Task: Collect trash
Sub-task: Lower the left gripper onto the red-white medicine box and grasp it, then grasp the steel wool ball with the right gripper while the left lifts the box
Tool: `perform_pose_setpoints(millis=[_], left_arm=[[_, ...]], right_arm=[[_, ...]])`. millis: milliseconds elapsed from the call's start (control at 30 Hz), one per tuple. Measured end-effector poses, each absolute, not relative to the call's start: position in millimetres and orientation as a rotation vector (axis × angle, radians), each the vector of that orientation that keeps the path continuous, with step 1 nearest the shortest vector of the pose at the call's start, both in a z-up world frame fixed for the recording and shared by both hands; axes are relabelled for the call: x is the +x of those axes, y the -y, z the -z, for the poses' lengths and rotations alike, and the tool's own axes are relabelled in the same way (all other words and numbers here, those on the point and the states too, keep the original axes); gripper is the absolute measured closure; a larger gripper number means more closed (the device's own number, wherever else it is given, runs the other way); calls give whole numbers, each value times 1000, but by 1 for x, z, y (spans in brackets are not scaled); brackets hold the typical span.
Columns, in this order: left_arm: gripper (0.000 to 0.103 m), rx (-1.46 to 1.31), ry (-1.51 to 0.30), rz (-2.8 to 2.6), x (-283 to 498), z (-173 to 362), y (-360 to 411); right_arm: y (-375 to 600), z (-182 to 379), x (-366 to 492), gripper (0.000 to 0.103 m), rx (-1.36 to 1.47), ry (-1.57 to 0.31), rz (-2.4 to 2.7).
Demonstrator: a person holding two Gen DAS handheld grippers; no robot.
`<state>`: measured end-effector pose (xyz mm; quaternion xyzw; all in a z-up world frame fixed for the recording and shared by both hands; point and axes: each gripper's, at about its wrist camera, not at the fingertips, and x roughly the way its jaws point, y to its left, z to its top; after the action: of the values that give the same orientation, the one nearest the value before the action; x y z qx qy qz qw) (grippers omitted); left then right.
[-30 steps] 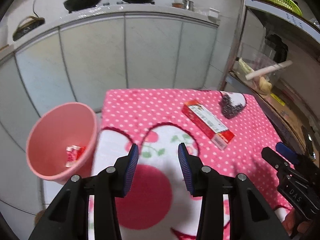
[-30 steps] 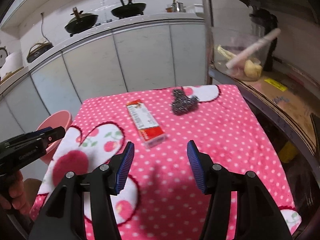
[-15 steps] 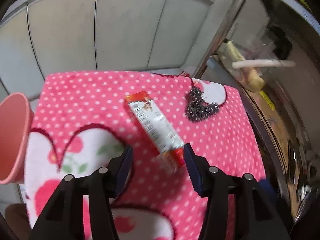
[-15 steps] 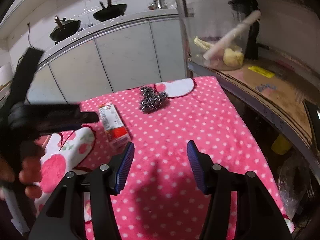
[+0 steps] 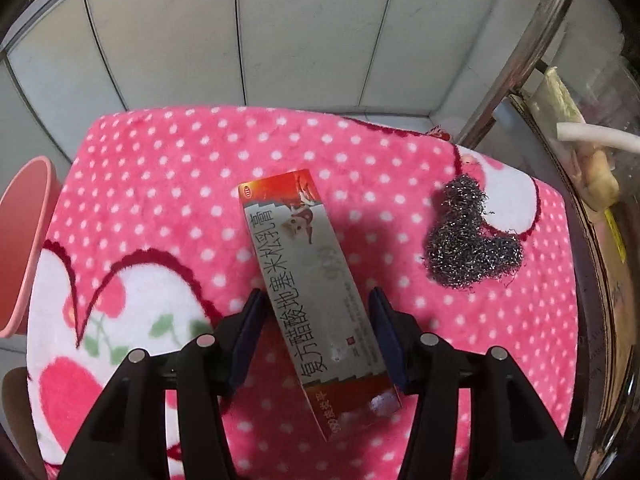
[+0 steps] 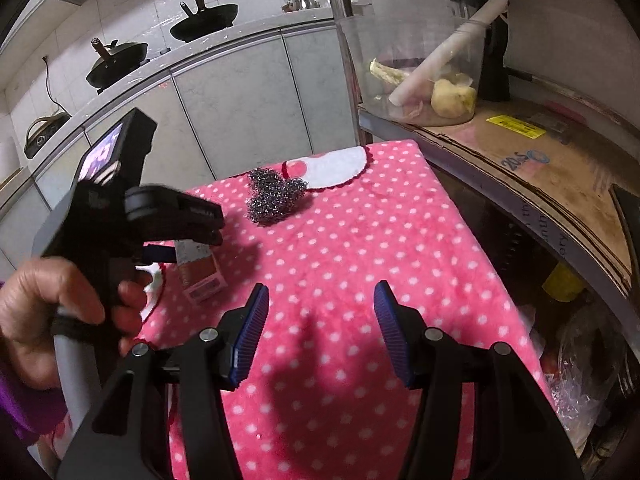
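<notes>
Left wrist view: left gripper [image 5: 316, 342] jaws just widened, straddling long red-and-grey cardboard box [image 5: 310, 280] on pink polka-dot bench [image 5: 168, 184] — untouched; lower squarely, then close. Right gripper [image 6: 320, 340] apart, empty.

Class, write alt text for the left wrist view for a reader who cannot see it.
The open left gripper straddles a long red and grey carton lying on a pink polka-dot cloth. A steel wool scourer lies to its right; a pink bin stands at the left edge.
</notes>
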<state>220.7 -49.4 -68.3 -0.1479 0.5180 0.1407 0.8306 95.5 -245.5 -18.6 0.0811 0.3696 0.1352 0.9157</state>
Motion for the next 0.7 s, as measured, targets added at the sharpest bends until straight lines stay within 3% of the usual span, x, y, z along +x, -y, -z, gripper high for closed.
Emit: perform_pose_setpoints(millis=[267, 700], left_arm=[[63, -249, -1045, -217, 187, 63, 32], [63, -195, -978, -121, 130, 49, 1]], right_arm=[[227, 11, 139, 48, 196, -765, -348], [193, 29, 231, 48, 278, -864, -343]])
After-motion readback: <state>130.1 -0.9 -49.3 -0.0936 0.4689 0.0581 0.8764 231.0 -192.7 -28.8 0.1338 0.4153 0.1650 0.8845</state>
